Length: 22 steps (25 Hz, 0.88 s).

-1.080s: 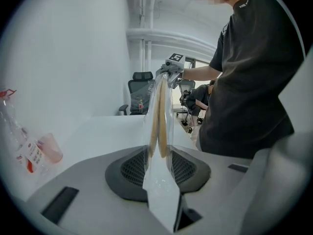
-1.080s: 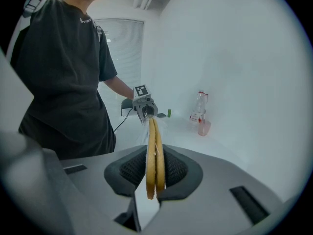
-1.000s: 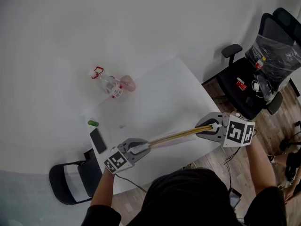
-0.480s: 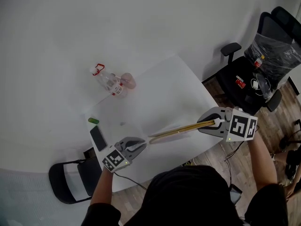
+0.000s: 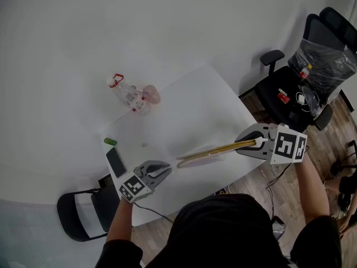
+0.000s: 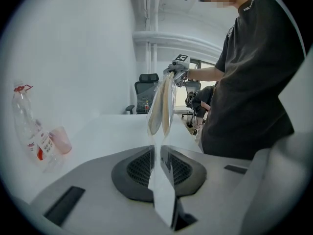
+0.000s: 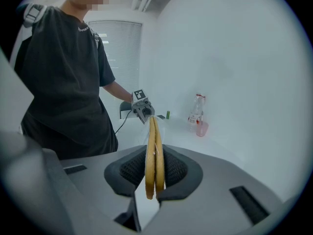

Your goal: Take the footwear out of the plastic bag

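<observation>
Pulling the two apart looks to be the step in hand. The footwear point(image 5: 215, 151), a flat tan pair laid sole to sole, hangs stretched in the air between the two tools above the desk point(image 5: 195, 105). As far as the views show, it is not yet out of the plastic bag point(image 5: 179, 164). Clear film wraps the end of the pair that faces the left hand-held gripper point(image 5: 165, 171), so the task is under way but not finished. What is left, I judge, is to slide the pair free of the film and put it down.

The left hand-held gripper's jaws have just been closing and now pinch only a thin strip of the bag's film. The footwear begins just beyond its tips and runs away from it toward the other tool. The right hand-held gripper point(image 5: 252, 144) is clamped on the far end of the tan pair, which stands on edge between its pads. Whether film also lies under those pads I cannot tell.

Both tools tilt a little downward and point at each other along the line of the footwear. The left forearm point(image 5: 120, 222) reaches in over the near edge of the desk. The right forearm point(image 5: 312, 188) comes in from beyond the desk's right corner.
</observation>
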Motion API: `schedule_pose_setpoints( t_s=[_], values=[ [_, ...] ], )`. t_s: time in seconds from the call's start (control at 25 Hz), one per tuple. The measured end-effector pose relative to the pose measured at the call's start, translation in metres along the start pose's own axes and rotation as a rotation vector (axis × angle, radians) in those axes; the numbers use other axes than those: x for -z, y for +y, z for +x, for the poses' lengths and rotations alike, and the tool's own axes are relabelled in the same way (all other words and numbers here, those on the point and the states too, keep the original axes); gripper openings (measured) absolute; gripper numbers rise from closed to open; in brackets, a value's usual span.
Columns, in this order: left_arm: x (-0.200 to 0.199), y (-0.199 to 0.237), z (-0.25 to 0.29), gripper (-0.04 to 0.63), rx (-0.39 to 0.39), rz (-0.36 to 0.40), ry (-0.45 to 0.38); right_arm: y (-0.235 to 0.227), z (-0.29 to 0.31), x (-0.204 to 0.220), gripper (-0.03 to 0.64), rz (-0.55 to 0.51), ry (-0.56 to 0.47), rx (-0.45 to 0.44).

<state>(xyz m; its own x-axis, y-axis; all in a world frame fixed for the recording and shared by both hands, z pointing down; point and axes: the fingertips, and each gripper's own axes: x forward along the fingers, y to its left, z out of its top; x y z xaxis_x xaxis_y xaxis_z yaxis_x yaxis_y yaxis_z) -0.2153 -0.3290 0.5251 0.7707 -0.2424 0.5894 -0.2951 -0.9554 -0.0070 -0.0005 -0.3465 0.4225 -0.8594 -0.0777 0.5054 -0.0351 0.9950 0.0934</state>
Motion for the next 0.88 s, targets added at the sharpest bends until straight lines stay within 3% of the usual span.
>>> schedule_pose_setpoints(
  t_s=[0.56, 0.88],
  values=[
    [0.001, 0.007, 0.001, 0.055, 0.005, -0.011, -0.01, -0.001, -0.029, 0.005, 0.072, -0.009, 0.027, 0.014],
    [0.005, 0.007, 0.002, 0.055, 0.008, -0.045, -0.01, -0.002, -0.047, 0.012, 0.072, 0.016, 0.017, 0.065]
  ],
)
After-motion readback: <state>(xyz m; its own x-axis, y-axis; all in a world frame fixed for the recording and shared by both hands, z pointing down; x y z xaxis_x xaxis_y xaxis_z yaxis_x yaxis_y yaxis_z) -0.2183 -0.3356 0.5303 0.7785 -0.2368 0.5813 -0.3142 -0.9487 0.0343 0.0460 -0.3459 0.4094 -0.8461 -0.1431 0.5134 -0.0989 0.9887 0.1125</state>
